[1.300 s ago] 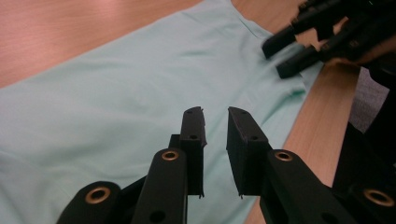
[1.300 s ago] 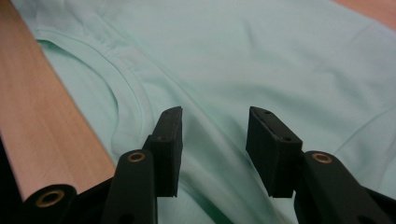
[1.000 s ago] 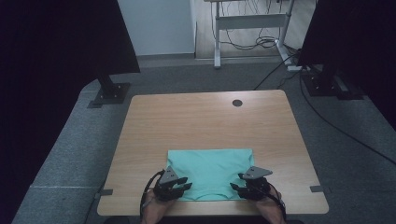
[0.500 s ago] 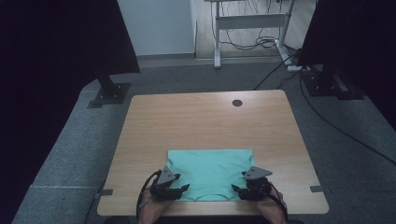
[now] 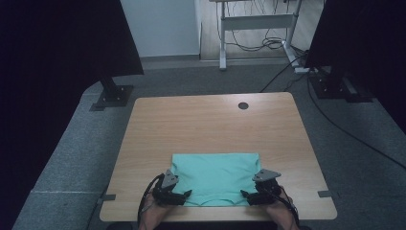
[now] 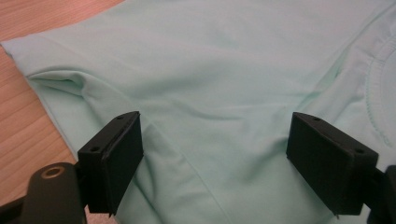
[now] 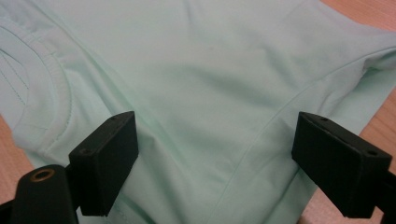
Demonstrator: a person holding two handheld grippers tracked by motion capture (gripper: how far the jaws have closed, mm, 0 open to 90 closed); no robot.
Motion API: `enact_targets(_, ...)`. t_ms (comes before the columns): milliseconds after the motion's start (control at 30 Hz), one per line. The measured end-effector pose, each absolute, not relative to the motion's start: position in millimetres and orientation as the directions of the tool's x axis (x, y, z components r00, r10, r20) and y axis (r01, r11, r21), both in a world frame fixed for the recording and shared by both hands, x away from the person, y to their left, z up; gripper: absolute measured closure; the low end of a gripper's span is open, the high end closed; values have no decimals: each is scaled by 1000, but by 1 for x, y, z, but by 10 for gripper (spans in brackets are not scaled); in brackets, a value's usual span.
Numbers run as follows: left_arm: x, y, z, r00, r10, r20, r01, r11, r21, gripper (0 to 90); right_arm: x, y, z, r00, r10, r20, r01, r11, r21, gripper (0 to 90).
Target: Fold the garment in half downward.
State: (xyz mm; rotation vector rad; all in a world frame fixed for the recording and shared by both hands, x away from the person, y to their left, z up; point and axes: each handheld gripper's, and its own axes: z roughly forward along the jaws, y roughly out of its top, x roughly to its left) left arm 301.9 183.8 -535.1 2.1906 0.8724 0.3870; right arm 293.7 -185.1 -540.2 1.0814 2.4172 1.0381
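Observation:
A mint-green folded T-shirt lies flat on the wooden table, near its front edge. My left gripper sits at the shirt's front left corner, and my right gripper at its front right corner. Both have just been opening. In the left gripper view the jaws stand wide apart over the shirt cloth, with nothing pinched. In the right gripper view the jaws are also wide apart above the cloth, with the ribbed collar at the left. A person's hands hold both grippers.
A round cable hole sits near the table's far edge. Dark screens on stands flank the table on the grey carpet. A desk frame with cables stands beyond.
Both grippers' jaws have spread apart and let go of the shirt's front edge, which now lies flat. The hands have barely moved.

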Motion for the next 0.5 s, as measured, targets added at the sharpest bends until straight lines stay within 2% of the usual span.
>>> enact_targets(500,340,168,-535,718,696,12,478,-506,718,176,332,-203,-543,-689,725,22,507,459,730,141)
